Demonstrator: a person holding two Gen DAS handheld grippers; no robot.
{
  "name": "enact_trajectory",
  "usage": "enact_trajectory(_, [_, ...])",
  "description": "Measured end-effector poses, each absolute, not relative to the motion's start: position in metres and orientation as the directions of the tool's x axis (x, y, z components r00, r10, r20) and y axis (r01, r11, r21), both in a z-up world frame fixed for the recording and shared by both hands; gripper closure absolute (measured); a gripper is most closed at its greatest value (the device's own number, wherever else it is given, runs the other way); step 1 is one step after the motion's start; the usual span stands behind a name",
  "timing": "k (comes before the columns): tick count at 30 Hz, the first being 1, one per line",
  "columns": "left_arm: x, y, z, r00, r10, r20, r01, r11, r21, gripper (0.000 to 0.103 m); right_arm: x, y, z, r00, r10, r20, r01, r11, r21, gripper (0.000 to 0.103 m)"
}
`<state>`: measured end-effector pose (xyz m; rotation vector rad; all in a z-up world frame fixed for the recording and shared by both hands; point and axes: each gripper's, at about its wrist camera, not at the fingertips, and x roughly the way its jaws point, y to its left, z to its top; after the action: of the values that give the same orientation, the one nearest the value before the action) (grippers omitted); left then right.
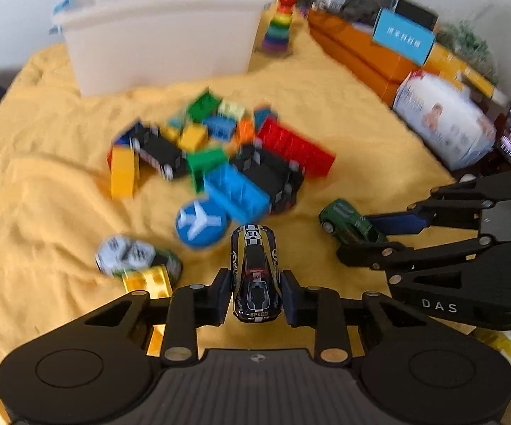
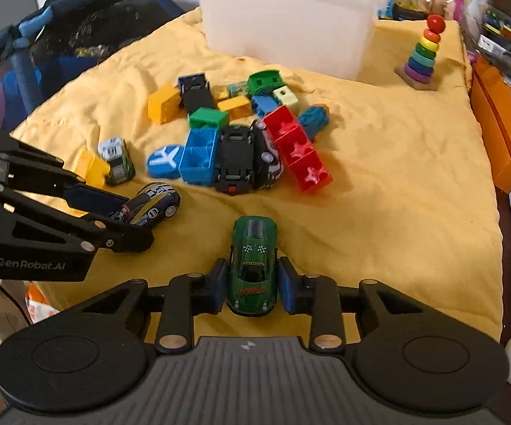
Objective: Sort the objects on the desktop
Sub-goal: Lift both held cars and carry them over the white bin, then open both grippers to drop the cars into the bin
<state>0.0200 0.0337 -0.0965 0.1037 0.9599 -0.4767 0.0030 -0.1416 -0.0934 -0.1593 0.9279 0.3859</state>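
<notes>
A dark blue race car [image 1: 255,272] with a white stripe lies on the yellow cloth [image 1: 43,194], nose away from me. My left gripper [image 1: 255,279] is shut on its sides, pads against both flanks. The right wrist view shows that gripper [image 2: 139,220] coming in from the left with the same car [image 2: 154,203] in it. A green toy car [image 2: 253,265] sits between the blue pads of my right gripper [image 2: 252,276], which is shut on it. In the left wrist view the right gripper [image 1: 353,236] and green car [image 1: 347,223] are at the right.
Beyond both cars lies a pile of coloured bricks [image 2: 294,148] with overturned black cars [image 2: 236,159]. Also near are a blue plane disc [image 2: 163,159], a white-green car [image 2: 115,159] and a yellow brick [image 2: 92,168]. A white bin [image 2: 287,24] stands behind, a ring stacker [image 2: 422,53] and orange boxes [image 1: 358,49] right.
</notes>
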Motion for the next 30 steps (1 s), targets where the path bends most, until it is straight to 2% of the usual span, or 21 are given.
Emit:
enact_trajectory(9, [0.067,0.05,-0.02,0.61,-0.419,-0.673,0.434,0.887,-0.158,0.07,0.033,-0.147,-0.036,0.663,0.261,-0.702,-0.318,0.947,0.052,0.07])
enact_trajectory(13, [0.115,0.06,0.017,0.665,-0.45,-0.596,0.43,0.883,-0.187,0.07,0.072,-0.144,0.0,0.744,0.255,-0.617,-0.288,0.957,0.048,0.07])
enact_trajectory(19, [0.187,0.061,0.053,0.75,-0.419,-0.512,0.426,0.898,-0.111,0.07,0.148,-0.129,0.044,0.839,0.22,-0.498,-0.234,0.972,0.034,0.07])
enact_trajectory(23, [0.236,0.066,0.052,0.775,-0.367,-0.515,0.369,0.924,-0.103,0.07,0.197,-0.119,0.049,0.847,0.205,-0.49,-0.197,0.978,0.067,0.07])
enact_trajectory(26, [0.27,0.068,0.034,0.759,-0.329,-0.561,0.33,0.938,-0.103,0.07,0.229,-0.111,0.04,0.83,0.177,-0.529,-0.149,0.984,0.095,0.07])
enact_trajectory(30, [0.296,0.069,0.003,0.723,-0.318,-0.614,0.351,0.934,-0.07,0.07,0.251,-0.096,0.021,0.803,0.141,-0.579,-0.134,0.989,0.055,0.07])
